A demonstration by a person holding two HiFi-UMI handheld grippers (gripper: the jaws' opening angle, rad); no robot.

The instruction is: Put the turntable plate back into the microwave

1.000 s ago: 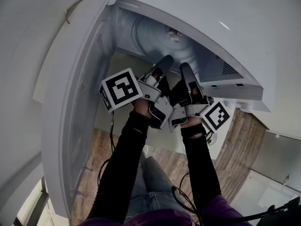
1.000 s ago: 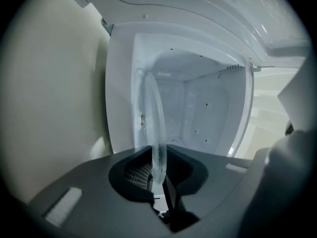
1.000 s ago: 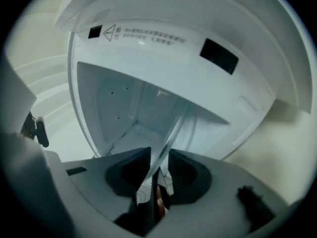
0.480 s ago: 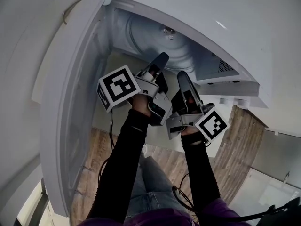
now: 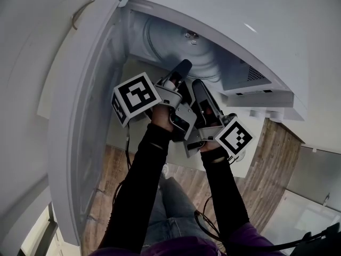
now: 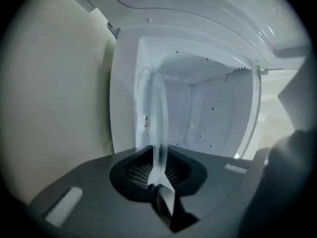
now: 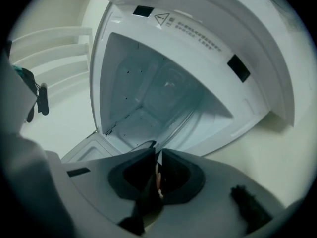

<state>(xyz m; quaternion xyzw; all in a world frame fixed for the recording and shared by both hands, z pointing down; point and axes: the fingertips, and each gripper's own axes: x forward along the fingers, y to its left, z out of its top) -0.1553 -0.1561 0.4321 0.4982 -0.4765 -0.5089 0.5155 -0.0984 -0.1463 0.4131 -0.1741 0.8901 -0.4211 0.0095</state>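
Though barely visible as clear glass, can trace turntable plate edge-on at microwave mouth. Clamped at near rim by left gripper and right gripper, both jaws just closing tighter; far rim lost against white cavity.

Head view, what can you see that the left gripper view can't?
Only the head view shows the person's black sleeves and the wooden floor. Only the left gripper view shows the turntable plate edge-on, pinched in the left gripper, whose jaws have just been closing further on it. Both show the inside of the open white microwave.
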